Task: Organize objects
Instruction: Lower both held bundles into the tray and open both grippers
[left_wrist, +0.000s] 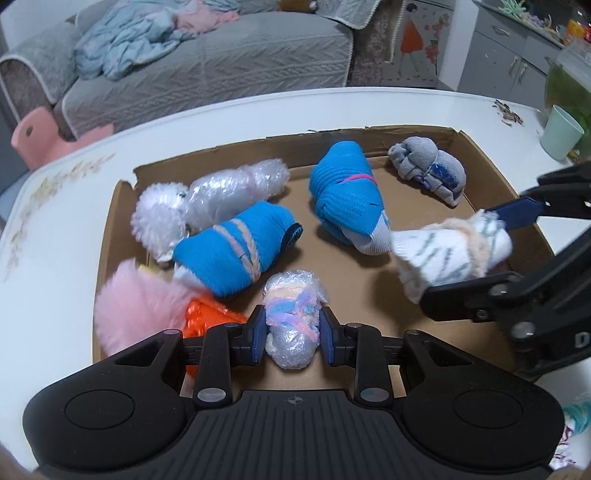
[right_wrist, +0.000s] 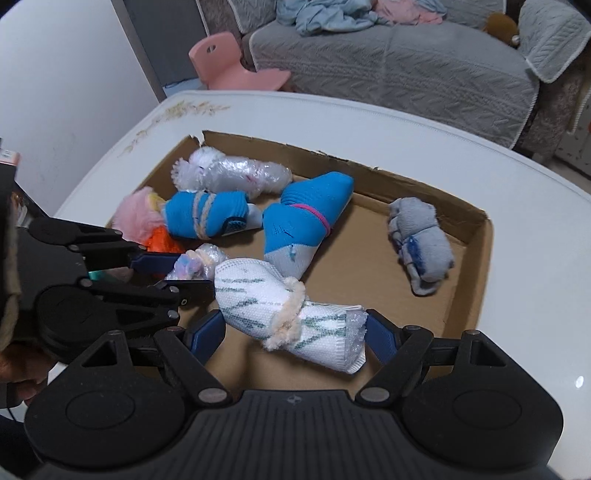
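Left tongs (left_wrist: 291, 334) on bubble-wrap bundle (left_wrist: 291, 321)

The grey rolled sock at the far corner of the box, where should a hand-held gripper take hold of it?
Grip the grey rolled sock across its narrow middle, coming from above. It lies flat and alone on the cardboard box floor, both long sides free, probably soft enough to squeeze.

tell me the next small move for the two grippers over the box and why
Probably lower both a little and open, each over bare cardboard. The left gripper is shut on the small bubble-wrap bundle and the right gripper holds the white sock roll, both over the cardboard box, near its front edge, where other bundles already lie.
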